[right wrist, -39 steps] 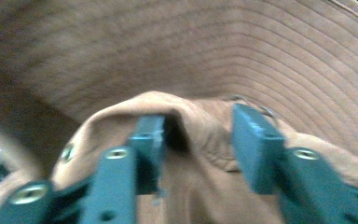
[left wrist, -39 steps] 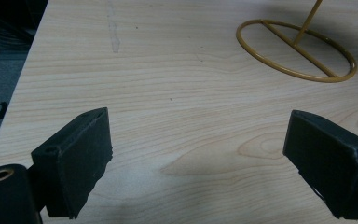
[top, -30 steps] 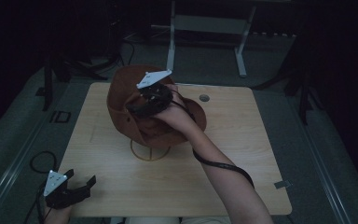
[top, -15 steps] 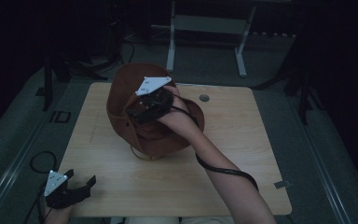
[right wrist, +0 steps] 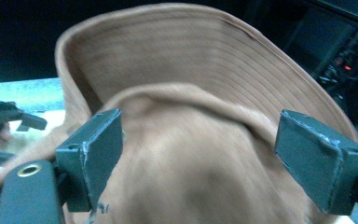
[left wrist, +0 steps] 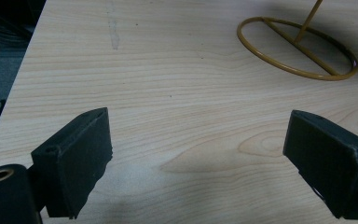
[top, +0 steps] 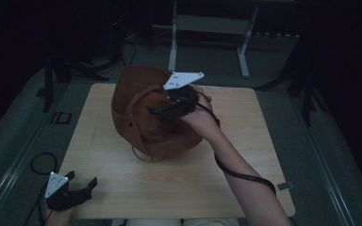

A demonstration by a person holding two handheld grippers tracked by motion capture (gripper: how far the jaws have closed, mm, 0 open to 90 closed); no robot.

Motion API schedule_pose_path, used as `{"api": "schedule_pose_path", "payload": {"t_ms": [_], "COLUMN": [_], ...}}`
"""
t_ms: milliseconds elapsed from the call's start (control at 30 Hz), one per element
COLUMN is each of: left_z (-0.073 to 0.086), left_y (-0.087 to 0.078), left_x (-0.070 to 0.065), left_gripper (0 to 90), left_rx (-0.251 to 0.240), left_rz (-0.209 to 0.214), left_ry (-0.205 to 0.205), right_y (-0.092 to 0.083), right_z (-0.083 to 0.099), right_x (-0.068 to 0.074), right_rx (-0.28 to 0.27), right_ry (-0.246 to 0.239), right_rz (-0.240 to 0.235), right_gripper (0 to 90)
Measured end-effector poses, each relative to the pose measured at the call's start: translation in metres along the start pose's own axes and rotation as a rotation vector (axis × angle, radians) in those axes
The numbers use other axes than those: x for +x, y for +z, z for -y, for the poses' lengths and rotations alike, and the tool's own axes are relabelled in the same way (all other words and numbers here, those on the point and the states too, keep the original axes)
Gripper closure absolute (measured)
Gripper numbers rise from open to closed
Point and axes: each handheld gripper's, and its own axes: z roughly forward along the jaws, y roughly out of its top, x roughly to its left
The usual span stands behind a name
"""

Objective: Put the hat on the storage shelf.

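A brown brimmed hat [top: 136,108] sits on a yellow wire stand [top: 143,155] near the middle of the wooden table [top: 169,188]. My right gripper [top: 162,110] is against the hat's right side, held from the right by a hand. It is open, its jaws wide apart on either side of the crown [right wrist: 182,154] under the upturned brim, without pinching it. My left gripper [top: 82,181] rests at the table's front left corner, open, with bare wood between its jaws [left wrist: 198,149]. The stand's ring base [left wrist: 298,46] lies ahead of it to the right.
A metal frame with legs [top: 174,42] stands on the floor behind the table. A cable loop [top: 40,162] lies on the floor by the left front corner. A forearm with a trailing cable [top: 245,176] crosses the table's right front part.
The right gripper has shifted a little to the right and turned against the hat, and the hat has tipped slightly. The left gripper has stayed put.
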Motion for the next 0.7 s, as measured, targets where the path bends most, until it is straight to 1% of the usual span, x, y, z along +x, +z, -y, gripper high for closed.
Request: {"api": "schedule_pose_path", "payload": {"t_ms": [33,67,167,467,600,700], "left_z": [0.000,0.000,0.000,0.000,0.000,0.000], "left_y": [0.000,0.000,0.000,0.001,0.001,0.001], "left_x": [0.000,0.000,0.000,0.000,0.000,0.000], "left_gripper": [8.5,8.5,8.5,8.5,8.5,8.5], "left_rx": [0.003,0.004,0.003,0.007,0.005,0.005], "left_rz": [0.000,0.000,-0.001,-0.004,-0.004,-0.005], "left_ry": [0.003,0.004,0.001,0.001,0.001,-0.001], "right_y": [-0.004,-0.011,-0.024,-0.056,-0.068,-0.076], "right_z": [0.004,0.012,0.026,0.064,0.086,0.104], "right_x": [-0.003,-0.009,-0.016,-0.029,-0.032,-0.035], "right_rx": [0.001,-0.002,0.000,-0.021,-0.016,-0.011], "right_ry": [0.009,0.031,0.053,0.110,0.136,0.166], "right_rz": [0.007,0.012,0.029,0.059,0.075,0.085], "right_gripper": [15.0,14.8,14.6,14.5,14.5,14.6]}}
